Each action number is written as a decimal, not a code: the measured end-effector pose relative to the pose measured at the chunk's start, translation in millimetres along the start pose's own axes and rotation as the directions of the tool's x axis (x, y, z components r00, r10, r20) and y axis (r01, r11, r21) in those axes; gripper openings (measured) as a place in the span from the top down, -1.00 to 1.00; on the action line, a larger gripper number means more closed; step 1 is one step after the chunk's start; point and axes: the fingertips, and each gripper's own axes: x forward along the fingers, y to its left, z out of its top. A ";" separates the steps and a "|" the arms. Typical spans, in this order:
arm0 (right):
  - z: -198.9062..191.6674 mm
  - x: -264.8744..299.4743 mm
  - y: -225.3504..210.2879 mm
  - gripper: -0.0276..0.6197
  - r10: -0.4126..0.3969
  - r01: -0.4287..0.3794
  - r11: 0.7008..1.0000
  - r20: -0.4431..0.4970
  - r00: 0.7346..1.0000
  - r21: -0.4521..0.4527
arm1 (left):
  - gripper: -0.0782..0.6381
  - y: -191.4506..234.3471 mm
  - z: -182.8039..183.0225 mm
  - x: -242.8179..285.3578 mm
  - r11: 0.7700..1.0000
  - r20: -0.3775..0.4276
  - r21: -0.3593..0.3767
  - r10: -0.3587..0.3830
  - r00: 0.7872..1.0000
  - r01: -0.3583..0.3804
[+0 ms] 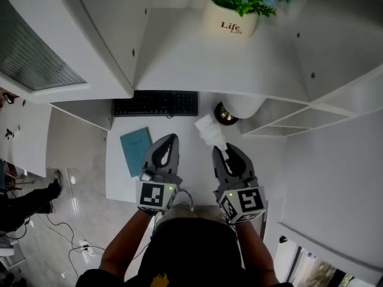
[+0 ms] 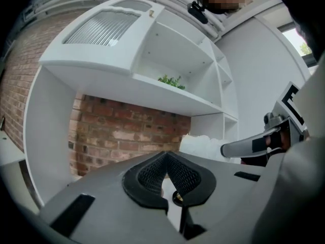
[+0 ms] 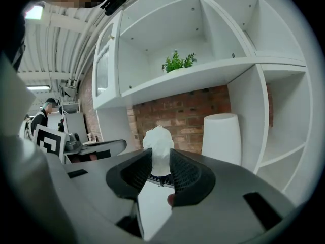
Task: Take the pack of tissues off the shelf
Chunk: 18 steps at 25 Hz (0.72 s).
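The pack of tissues (image 1: 208, 130) is a white, crumpled-looking bundle. My right gripper (image 1: 222, 151) is shut on it and holds it over the white desk (image 1: 185, 178), below the shelf board (image 1: 197, 58). In the right gripper view the tissues (image 3: 159, 149) stick up from between the two pads, which press on both sides of them. My left gripper (image 1: 169, 139) hangs beside it on the left, shut, with nothing in it. In the left gripper view its jaws meet at the tips, and the tissues (image 2: 200, 145) and the right gripper (image 2: 244, 147) show at the right.
A potted plant (image 1: 234, 11) stands on the shelf board above. On the desk lie a black keyboard (image 1: 156, 103), a teal notebook (image 1: 136, 150) and a small dark round object (image 1: 225, 113). A white tapered vessel (image 3: 222, 133) stands by the shelf's right compartments.
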 end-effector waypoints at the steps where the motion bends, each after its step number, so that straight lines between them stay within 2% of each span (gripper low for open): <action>1: -8.0 2.2 0.4 0.58 -0.002 0.002 1.000 -0.005 1.000 -0.003 | 0.73 1.8 -9.4 -2.7 1.000 -0.006 -0.008 0.004 1.000 -0.004; 6: -44.5 7.8 5.8 0.58 -0.001 -0.001 0.999 -0.046 0.999 -0.035 | 0.73 -1.6 -36.5 -13.4 0.999 -0.015 -0.033 0.019 1.000 -0.020; 18: -114.8 17.4 10.2 0.58 -0.016 0.017 1.000 -0.099 0.995 0.009 | 0.73 -11.3 -109.8 -28.8 0.999 -0.086 -0.043 0.010 0.996 -0.013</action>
